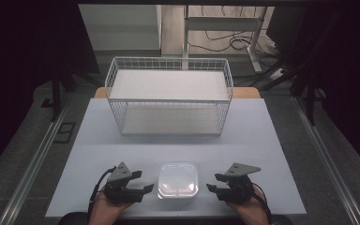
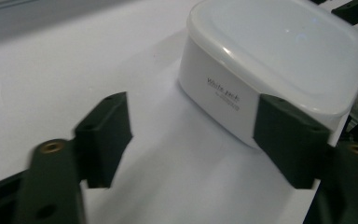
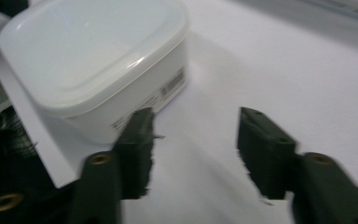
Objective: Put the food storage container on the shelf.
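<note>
Two grippers flank one lidded white box (image 1: 178,180) at the near edge of the counter (image 1: 262,140), the left gripper (image 1: 139,183) and right gripper (image 1: 214,183) about equally near. Both pairs of jaws stand wide and hold nothing. In the left gripper view the box (image 2: 279,60) lies ahead and to the right, one jaw at its corner; whether they touch I cannot tell. In the right gripper view the box (image 3: 93,60) lies ahead-left, outside the gap. A wire rack (image 1: 168,96) stands well beyond. The box looks roughly square, with no long axis to favour.
</note>
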The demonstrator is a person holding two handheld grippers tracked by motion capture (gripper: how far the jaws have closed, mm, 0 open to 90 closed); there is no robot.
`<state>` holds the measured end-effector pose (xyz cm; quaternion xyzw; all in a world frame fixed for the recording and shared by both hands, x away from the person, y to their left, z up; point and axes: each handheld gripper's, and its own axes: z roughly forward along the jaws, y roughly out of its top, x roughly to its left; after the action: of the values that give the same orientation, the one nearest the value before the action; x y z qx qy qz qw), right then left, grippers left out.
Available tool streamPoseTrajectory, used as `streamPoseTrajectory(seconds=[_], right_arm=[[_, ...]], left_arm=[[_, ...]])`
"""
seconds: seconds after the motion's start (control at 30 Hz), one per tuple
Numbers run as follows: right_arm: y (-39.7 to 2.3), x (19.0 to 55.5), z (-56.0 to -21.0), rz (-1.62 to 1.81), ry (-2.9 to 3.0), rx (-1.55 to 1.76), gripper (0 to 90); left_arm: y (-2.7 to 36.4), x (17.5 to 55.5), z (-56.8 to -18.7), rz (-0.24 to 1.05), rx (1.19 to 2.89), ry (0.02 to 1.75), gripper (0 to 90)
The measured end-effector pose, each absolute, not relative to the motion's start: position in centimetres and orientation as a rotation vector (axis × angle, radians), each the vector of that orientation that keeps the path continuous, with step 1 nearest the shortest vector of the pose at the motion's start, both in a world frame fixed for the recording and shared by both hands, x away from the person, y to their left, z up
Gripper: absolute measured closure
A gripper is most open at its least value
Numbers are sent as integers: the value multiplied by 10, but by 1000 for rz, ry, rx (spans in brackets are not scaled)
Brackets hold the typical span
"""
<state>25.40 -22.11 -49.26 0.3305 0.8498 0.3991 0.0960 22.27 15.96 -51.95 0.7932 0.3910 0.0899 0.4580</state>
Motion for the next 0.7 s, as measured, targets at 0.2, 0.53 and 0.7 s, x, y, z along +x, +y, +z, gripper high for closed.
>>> streamPoseTrajectory(seconds=[0.2, 0.53, 0.7], right_arm=[[-224, 256, -490, 1268, 2506, 1035, 307], [-215, 251, -476, 1312, 2522, 1035, 313], [-206, 254, -471, 1366, 2536, 1033, 293]], left_arm=[[158, 222, -519, 240, 1977, 956, 191], [158, 219, -504, 207, 1947, 992, 203], [146, 226, -497, 166, 1965, 939, 190]])
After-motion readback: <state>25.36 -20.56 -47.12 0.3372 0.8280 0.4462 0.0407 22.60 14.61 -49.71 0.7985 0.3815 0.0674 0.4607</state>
